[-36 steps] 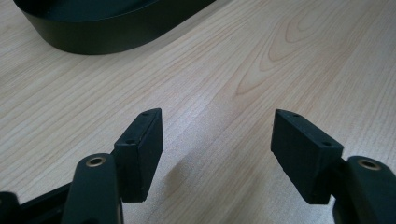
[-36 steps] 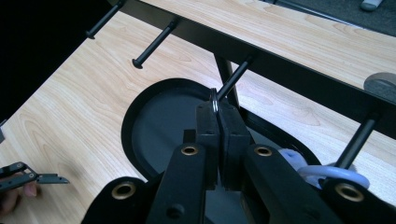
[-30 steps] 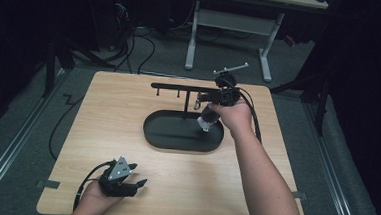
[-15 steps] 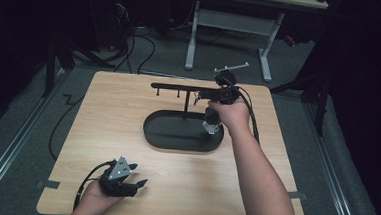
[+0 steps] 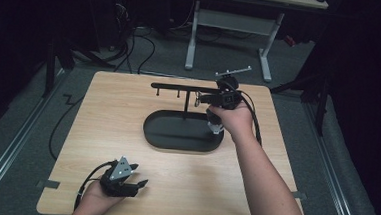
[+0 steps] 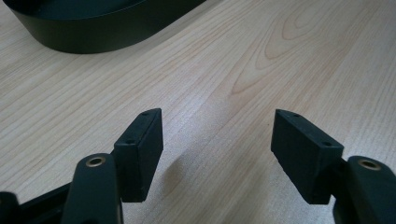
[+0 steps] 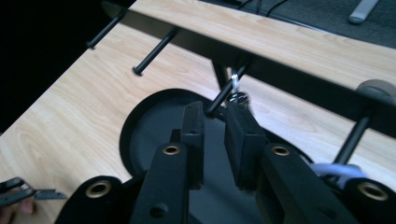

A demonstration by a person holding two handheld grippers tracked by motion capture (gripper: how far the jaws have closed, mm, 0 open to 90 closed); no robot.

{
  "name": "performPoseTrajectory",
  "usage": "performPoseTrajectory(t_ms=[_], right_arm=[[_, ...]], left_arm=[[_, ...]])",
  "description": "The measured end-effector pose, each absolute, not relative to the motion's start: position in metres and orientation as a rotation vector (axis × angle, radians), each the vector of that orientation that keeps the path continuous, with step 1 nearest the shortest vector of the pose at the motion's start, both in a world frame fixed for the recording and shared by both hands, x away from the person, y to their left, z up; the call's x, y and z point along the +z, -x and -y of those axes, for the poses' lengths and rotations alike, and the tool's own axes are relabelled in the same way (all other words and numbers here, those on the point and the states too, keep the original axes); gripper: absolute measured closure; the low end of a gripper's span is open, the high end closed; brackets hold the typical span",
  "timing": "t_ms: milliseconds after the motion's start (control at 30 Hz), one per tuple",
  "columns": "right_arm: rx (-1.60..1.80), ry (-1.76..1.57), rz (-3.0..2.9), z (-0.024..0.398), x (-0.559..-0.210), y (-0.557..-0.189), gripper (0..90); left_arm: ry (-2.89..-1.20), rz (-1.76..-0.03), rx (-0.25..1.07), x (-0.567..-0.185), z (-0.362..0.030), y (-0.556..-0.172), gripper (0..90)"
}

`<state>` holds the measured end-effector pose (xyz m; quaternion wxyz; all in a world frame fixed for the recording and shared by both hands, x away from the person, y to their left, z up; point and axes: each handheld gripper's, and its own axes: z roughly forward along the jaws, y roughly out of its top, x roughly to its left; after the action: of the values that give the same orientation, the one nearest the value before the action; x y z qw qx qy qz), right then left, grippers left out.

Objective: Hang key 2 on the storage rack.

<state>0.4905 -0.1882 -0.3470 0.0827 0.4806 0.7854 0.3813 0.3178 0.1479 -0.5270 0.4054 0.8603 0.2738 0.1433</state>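
Toward the right of centre in the high view, your right gripper (image 5: 214, 100) is raised at the black rack (image 5: 179, 88) that stands on the oval black tray (image 5: 166, 136) in the middle of the worktop (image 5: 103, 112). Seen from the right gripper view, its jaws stand nearly together with a narrow gap between them, and just past their tips a small silvery metal piece (image 7: 236, 91) hangs from one of the rack's pegs (image 7: 223, 95); you cannot tell from the frames whether the jaws actually pinch it. At the lower left of the high view your left gripper (image 5: 134, 185) rests low over bare wood, well apart from the tray. Its own view shows the jaws spread wide with nothing between them, the wood grain below and the tray's dark rim (image 6: 93, 32) in the upper left of the frame.
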Motion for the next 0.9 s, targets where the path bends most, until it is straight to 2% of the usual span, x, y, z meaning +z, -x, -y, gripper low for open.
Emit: performPoseTrajectory(t_ms=[500,900], right_arm=[[1.161,-1.359,-2.383,0.181,-0.378,-0.458,47.3],[1.13,-1.239,-2.301,0.192,-0.407,-0.406,34.7]], left_arm=[[-2.18,-0.685,0.359,-0.528,-0.146,-0.318,34.8],[-2.168,-0.694,0.351,-0.527,-0.147,-0.318,34.8]])
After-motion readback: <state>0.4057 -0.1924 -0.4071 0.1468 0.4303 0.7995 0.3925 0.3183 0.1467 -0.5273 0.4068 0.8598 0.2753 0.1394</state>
